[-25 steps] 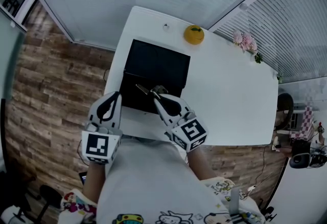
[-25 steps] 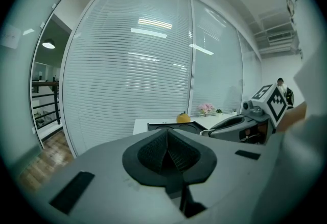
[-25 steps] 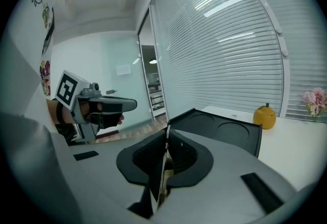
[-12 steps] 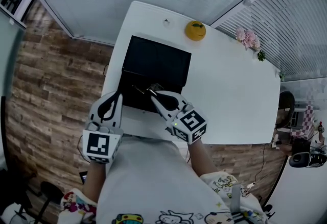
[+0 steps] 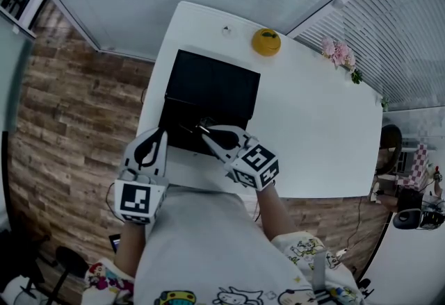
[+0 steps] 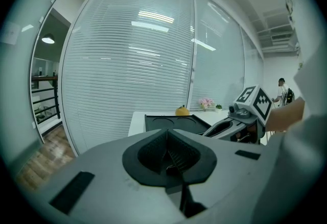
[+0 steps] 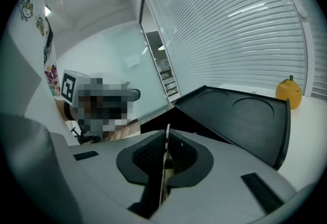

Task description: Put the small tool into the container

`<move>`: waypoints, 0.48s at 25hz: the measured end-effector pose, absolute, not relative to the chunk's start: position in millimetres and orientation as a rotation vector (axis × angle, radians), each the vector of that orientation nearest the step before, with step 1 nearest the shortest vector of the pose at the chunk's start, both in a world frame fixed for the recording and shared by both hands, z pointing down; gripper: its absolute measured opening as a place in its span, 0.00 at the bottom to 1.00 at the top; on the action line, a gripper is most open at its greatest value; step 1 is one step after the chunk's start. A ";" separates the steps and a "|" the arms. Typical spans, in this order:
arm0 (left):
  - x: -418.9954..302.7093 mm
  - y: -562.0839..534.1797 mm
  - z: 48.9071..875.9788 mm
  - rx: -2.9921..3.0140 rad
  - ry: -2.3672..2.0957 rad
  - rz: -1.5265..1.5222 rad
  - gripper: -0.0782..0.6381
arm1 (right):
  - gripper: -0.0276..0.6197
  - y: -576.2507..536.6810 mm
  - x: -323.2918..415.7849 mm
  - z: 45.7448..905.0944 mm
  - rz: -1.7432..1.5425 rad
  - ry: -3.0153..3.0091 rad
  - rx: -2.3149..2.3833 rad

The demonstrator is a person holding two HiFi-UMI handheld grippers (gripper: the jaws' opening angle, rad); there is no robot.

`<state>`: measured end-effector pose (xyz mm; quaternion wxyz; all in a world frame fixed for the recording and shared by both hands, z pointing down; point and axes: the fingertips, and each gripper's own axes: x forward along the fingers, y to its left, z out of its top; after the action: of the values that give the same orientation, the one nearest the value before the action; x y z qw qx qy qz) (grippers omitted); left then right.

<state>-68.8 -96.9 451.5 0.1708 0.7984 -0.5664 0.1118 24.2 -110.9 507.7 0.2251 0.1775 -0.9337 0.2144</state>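
The container (image 5: 217, 85) is a black box standing open at the table's near left, its lid (image 7: 240, 116) tilted back. My right gripper (image 5: 208, 132) hangs over the box's near compartment, shut on the small tool (image 5: 195, 126), a thin metal blade (image 7: 166, 141) clamped upright between the pads. My left gripper (image 5: 159, 133) hovers at the box's near left corner, jaws together with nothing between them (image 6: 166, 135). The left gripper view shows the right gripper (image 6: 236, 122) off to its right, beside the box (image 6: 173, 123).
A yellow-orange fruit (image 5: 266, 42) sits on the white table (image 5: 316, 137) behind the box, and pink flowers (image 5: 337, 53) stand at the far right edge. Slatted blinds run behind the table. Wooden floor lies to the left.
My right gripper has sunk lower toward the open box with the tool in it and tipped further down. The left gripper has stayed in place.
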 end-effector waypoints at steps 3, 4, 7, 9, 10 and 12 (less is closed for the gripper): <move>-68.4 -97.6 452.3 2.269 -1.611 0.318 0.12 | 0.07 -107.8 21.1 512.6 0.572 -2.545 0.447; -68.4 -97.7 452.5 2.268 -1.612 0.317 0.12 | 0.07 -107.0 20.2 514.4 0.565 -2.535 0.437; -69.3 -97.8 452.9 2.273 -1.613 0.318 0.12 | 0.07 -105.8 17.5 519.1 0.555 -2.508 0.421; -70.1 -97.5 453.4 2.271 -1.612 0.318 0.12 | 0.07 -105.6 16.0 521.5 0.552 -2.490 0.415; -70.4 -97.2 453.5 2.268 -1.611 0.318 0.12 | 0.07 -105.5 15.7 522.8 0.551 -2.480 0.413; -70.9 -96.9 453.5 2.266 -1.610 0.318 0.12 | 0.07 -104.5 15.5 526.0 0.545 -2.455 0.408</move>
<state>-70.9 -96.9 453.5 0.1708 0.7980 -0.5670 0.1121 15.5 -104.5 526.0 0.2927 0.1532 -0.9214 0.2047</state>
